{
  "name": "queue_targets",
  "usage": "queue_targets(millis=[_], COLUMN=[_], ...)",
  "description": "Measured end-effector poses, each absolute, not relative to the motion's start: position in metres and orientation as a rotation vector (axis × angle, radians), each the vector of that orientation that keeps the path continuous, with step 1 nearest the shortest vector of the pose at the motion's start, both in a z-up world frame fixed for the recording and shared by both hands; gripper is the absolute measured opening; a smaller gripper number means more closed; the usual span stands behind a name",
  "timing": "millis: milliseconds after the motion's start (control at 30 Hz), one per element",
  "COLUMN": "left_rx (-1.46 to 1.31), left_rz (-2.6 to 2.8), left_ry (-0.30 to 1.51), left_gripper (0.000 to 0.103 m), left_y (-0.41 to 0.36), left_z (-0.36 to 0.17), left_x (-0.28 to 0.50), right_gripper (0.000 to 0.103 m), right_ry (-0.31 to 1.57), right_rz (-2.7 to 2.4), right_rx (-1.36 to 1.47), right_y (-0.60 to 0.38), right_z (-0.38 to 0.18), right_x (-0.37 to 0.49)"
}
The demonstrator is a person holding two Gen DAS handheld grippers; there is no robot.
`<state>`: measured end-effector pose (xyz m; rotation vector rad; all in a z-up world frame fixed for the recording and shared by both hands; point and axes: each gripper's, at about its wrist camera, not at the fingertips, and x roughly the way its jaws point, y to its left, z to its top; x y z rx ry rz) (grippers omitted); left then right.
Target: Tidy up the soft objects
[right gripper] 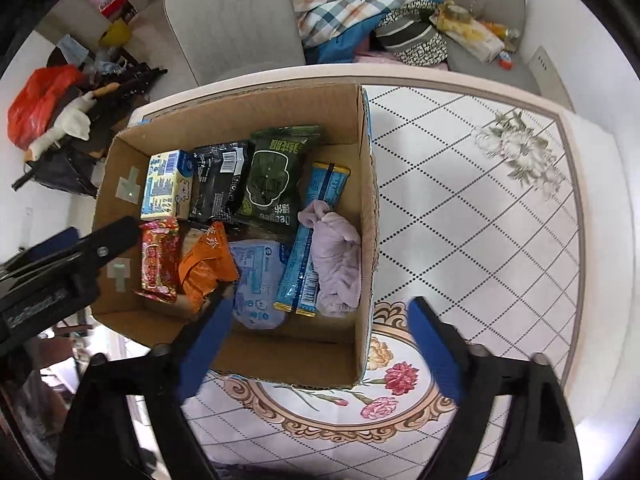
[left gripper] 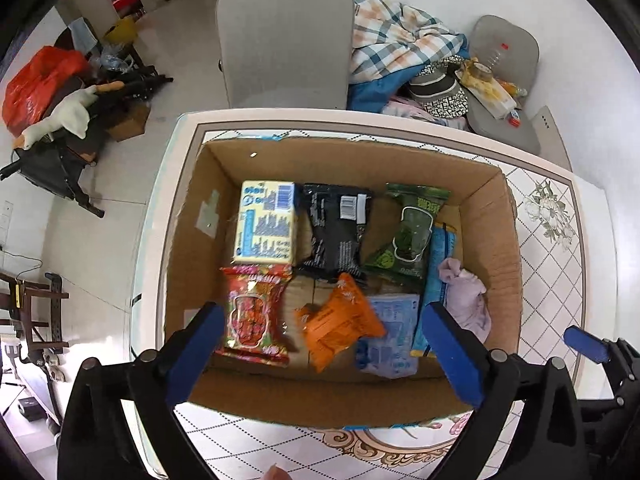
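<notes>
An open cardboard box (left gripper: 496,248) (right gripper: 362,216) stands on the patterned table. It holds a yellow carton (left gripper: 266,224), a black packet (left gripper: 338,226), a green packet (left gripper: 408,236), a red packet (left gripper: 254,314), an orange packet (left gripper: 340,326) that looks blurred, a pale blue pack (left gripper: 394,336), a long blue packet (right gripper: 310,240) and a lilac cloth (left gripper: 466,298) (right gripper: 336,264). My left gripper (left gripper: 324,350) is open and empty above the box's near side. My right gripper (right gripper: 320,344) is open and empty over the box's near right corner.
The table (right gripper: 480,208) has a tiled floral top to the right of the box. A grey chair (left gripper: 284,36) stands behind it. A second chair (left gripper: 504,92) holds bottles and clutter. A checked blanket (left gripper: 400,36) lies between them. Bags and a plush toy (left gripper: 60,116) lie on the floor, left.
</notes>
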<state>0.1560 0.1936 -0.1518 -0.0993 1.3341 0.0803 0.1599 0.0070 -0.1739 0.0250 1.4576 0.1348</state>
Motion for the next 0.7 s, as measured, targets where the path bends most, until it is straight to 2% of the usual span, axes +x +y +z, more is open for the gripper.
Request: queue_targets(millis=[100,400,567,700], left_rx=[-0.089,-0.063,-0.082,-0.088], left_rz=[0.106,0.121,0.118,0.118], left_ry=[1.317,1.259,1.19,1.134], left_gripper=[0.101,0.101,0.101,0.101], left_y=[0.199,0.201,0.204,0.202], left_z=[-0.151,-0.127,-0.083,-0.037], left_x=[0.146,0.118,0.097,0.076], right_gripper=[0.103,0.103,0.103,0.103], right_ry=[1.453,1.45,1.397,1.328], right_rz=[0.105,0.106,0.114,0.134], right_rx=[-0.003,0.007,0.041,0.061], right_y=[0.011,0.016,0.011,0.005], right_z=[-0.176,-0.173,-0.141,-0.093], right_x=[0.156,0.141,0.123,0.1])
